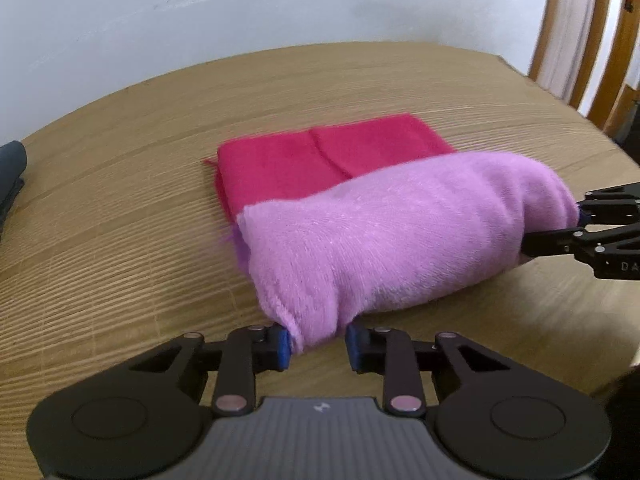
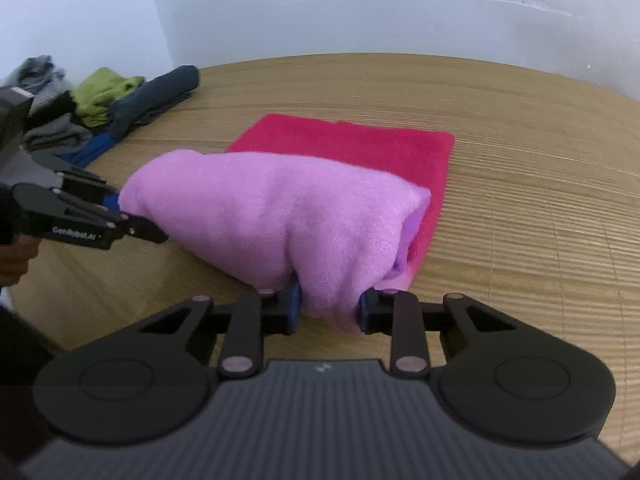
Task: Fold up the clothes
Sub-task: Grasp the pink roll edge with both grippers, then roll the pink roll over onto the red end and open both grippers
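- One piece looked finished: a magenta cloth lay folded flat on the wooden bench, in a neat rectangle.
- The lilac fleece cloth was, by my reading, partway through folding, or being set on the stack; it was doubled over and bulged instead of lying flat, with its far part resting over the magenta one.
- At the left end of the bench a heap of unfolded clothes in grey, green and dark blue waited, so most of the work seemed left.
- The left tongs were clamped on the near left corner of the lilac cloth, a pinch of fabric pressed between the blue pads.
- The right tongs were clamped on the other near corner in the same way.
- The cloth spanned between the two tongs, each holding one end of the same edge.
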The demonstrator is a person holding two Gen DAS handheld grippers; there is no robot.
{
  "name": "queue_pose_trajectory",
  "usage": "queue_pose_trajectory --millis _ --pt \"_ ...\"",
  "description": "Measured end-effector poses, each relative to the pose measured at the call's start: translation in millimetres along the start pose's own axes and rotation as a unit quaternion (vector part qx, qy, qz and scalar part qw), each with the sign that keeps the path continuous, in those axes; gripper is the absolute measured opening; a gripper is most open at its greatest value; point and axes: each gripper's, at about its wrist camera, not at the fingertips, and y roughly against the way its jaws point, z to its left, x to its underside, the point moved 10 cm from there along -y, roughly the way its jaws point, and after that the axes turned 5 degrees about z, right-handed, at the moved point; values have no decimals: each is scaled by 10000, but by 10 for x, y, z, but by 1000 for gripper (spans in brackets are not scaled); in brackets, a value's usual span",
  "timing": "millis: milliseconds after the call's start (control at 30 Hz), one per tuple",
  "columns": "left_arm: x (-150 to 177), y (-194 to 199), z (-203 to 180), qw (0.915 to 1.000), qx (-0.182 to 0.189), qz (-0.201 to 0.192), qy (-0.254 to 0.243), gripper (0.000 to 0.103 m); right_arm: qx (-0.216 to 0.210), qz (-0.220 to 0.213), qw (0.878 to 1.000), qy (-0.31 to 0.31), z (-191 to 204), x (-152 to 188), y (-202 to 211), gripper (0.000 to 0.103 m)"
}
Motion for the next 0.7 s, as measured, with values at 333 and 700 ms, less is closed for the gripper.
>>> queue_pose_trajectory --millis 333,700 --pt "-115 285 68 9980 137 -274 552 29 -191 -184 9980 -572 -34 -59 283 31" --pt "-549 27 277 9939 -340 -482 931 34 199 -748 9923 -964 -281 -467 -99 33"
